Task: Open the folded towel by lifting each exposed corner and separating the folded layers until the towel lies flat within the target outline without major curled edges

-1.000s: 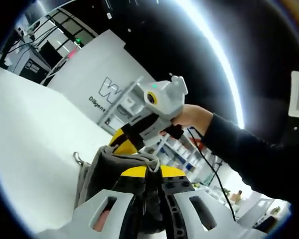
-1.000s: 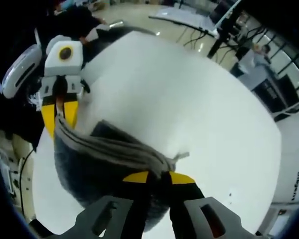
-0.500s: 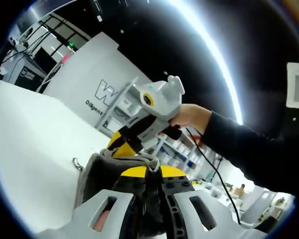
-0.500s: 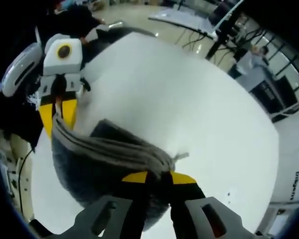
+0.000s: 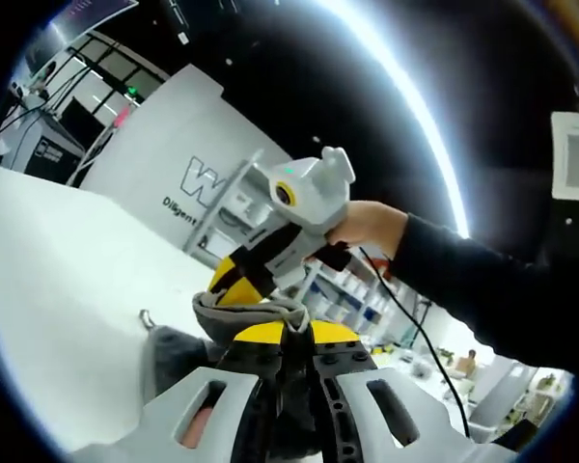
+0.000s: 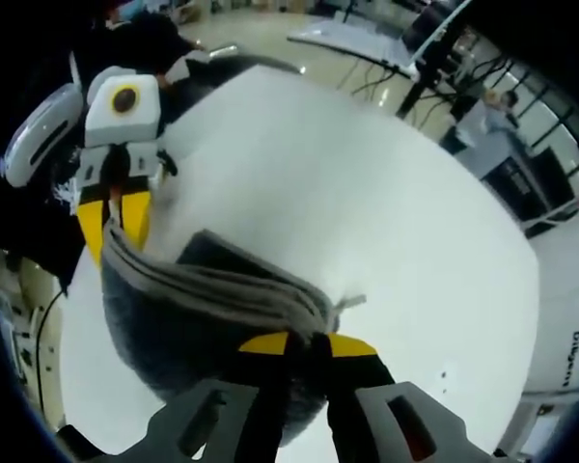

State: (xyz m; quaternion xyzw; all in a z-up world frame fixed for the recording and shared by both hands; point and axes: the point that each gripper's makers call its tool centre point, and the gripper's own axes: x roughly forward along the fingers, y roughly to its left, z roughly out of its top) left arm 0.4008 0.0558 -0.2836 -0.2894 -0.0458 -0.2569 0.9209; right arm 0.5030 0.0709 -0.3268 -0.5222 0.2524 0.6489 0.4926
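Note:
A grey towel (image 6: 188, 323) hangs in folds above the white table (image 6: 367, 183), stretched between both grippers. My right gripper (image 6: 307, 343) is shut on one corner of it at the bottom of the right gripper view. Across the towel, my left gripper (image 6: 113, 220) is shut on the other corner, its yellow tips clamped over the grey hem. In the left gripper view my left gripper (image 5: 285, 333) pinches the towel (image 5: 246, 311), and my right gripper (image 5: 236, 280), held by a person's hand (image 5: 367, 224), grips the hem just beyond. A small hanging loop (image 5: 146, 317) dangles from the towel.
The white table (image 5: 58, 260) spreads wide under the towel. A white panel with lettering (image 5: 164, 145) stands behind it. Desks, stands and cables (image 6: 415, 39) lie past the table's far edge, and a person's dark sleeve (image 5: 482, 289) reaches in from the right.
The left gripper view has tilted up slightly, so less towel and table show below. The towel stays held at both corners, with its folds barely shifted.

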